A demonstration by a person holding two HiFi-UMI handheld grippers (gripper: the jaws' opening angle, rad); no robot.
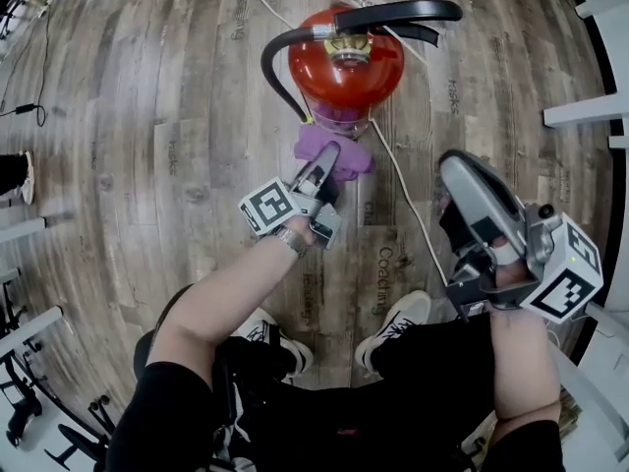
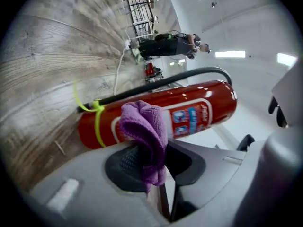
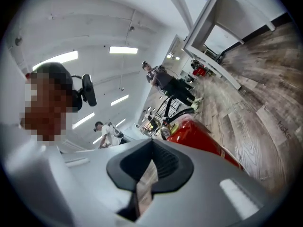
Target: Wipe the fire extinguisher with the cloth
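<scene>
Fire extinguisher (image 1: 344, 67) stands upright on the floor (image 1: 147, 116), long axis vertical, at 12 o'clock from the left claw (image 1: 326, 160). That nearer claw is clamped on the purple cloth (image 1: 354, 160) against the cylinder's near side. Right claw (image 1: 454, 165) is closed and empty, at 4 o'clock.

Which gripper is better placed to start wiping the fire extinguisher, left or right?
Left. The left gripper has its fingers clamped on the purple cloth, close beside the red fire extinguisher. The right gripper holds nothing and sits off to the side, farther from it.
</scene>
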